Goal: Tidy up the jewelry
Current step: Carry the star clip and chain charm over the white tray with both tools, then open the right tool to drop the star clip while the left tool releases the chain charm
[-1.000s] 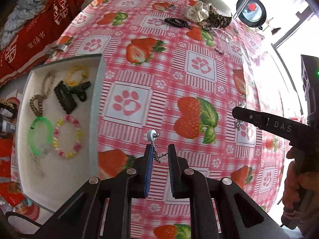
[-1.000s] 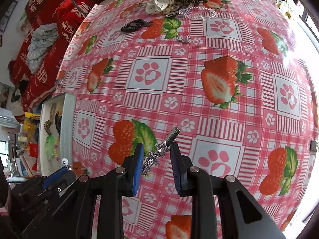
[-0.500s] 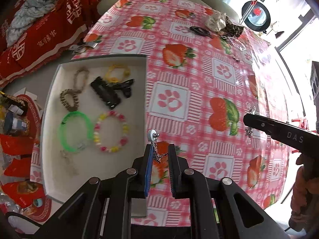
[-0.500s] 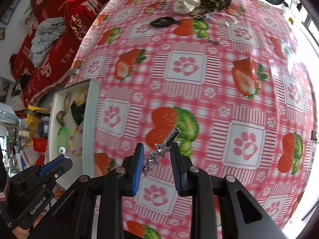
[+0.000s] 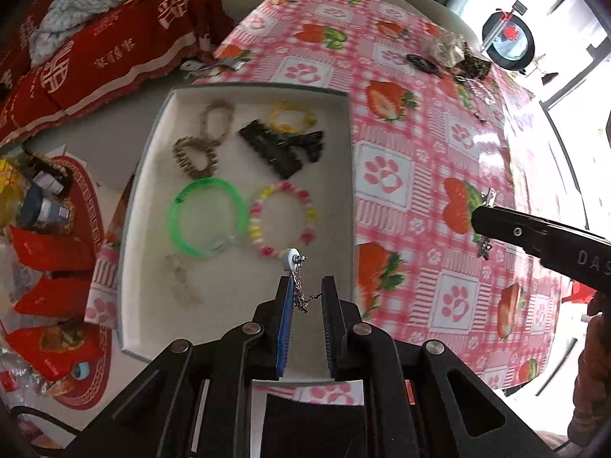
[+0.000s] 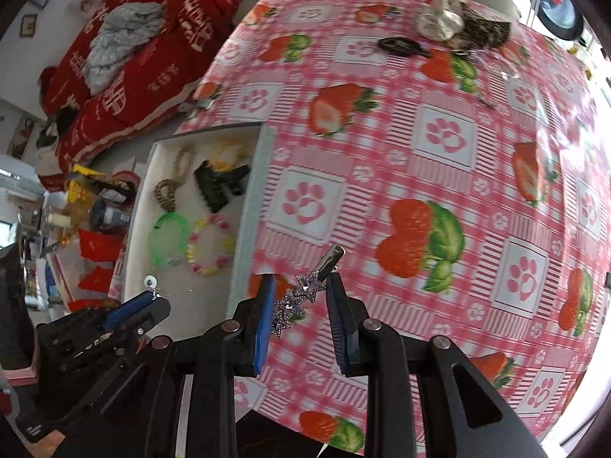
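- At the bottom centre of the left wrist view, my left gripper (image 5: pixel 307 286) pinches a small earring (image 5: pixel 293 260). Its white round head stands above the blue pad, and its thin chain hangs in the gap between the fingers.
- I judge the earring very light and slippery. The chain is limp, so the hold must be on the stiff post under the head, where it is now.
- At the bottom centre of the right wrist view, my right gripper (image 6: pixel 299 286) is closed on a star hair clip (image 6: pixel 305 297). The sparkly stars lie between the pads and the metal tip points up and to the right.
- The clip looks stiff and light, and the stones may be fragile. I think its flat metal bar is the safest place to hold.
- Just beyond the left gripper, in the middle left of its view, is the white tray (image 5: pixel 349 175). The earring hangs over the tray's near part.
- In the tray lie a green bangle (image 5: pixel 206 221), a bead bracelet (image 5: pixel 282 221), a black claw clip (image 5: pixel 280 149), a yellow ring-shaped piece (image 5: pixel 292 118) and two brown braided loops (image 5: pixel 202 141).
- The right gripper hangs over the strawberry tablecloth (image 6: pixel 439 145), just beside the tray's right wall.
- In the upper right, far away, more accessories wait: a white scrunchie (image 6: pixel 439 19), a leopard scrunchie (image 6: pixel 485 28) and a black hair tie (image 6: pixel 401 45).
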`<state>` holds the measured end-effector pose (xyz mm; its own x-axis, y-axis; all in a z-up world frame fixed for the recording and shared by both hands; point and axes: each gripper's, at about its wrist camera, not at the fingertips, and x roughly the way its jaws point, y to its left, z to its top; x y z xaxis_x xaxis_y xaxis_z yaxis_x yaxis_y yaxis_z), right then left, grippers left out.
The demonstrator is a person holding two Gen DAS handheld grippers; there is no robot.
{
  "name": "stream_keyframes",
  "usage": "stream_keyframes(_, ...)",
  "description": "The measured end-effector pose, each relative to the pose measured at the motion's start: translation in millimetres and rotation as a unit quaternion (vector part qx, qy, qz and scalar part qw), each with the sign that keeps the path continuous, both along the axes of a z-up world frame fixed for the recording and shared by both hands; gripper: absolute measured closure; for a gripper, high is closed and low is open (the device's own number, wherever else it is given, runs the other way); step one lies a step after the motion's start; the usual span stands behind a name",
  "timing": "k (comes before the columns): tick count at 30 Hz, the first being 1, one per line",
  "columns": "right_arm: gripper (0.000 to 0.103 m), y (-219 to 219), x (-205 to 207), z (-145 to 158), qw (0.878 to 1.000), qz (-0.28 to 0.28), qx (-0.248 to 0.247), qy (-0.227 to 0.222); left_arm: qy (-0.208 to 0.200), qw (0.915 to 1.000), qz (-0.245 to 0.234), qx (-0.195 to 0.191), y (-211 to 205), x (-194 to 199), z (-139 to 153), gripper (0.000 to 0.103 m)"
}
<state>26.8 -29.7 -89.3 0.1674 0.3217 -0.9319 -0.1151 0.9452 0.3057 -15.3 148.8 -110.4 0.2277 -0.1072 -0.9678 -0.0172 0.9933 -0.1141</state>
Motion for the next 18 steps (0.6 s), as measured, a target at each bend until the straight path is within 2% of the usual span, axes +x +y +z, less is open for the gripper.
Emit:
stream_keyframes(10, 0.074, 55.8, -8.1, -0.4, 0.998, 0.058, 0.003, 0.011, 0.016, 0.9992, 0.035, 0.008, 51.4, -17.1, -13.5, 0.082)
stream_keyframes(18, 0.074, 93.1, -15.8, -17.0, 0.994, 0.107, 0.01, 0.033, 0.035, 0.9987, 0.036, 0.001, 63.7, -22.3, -35.5, 0.082)
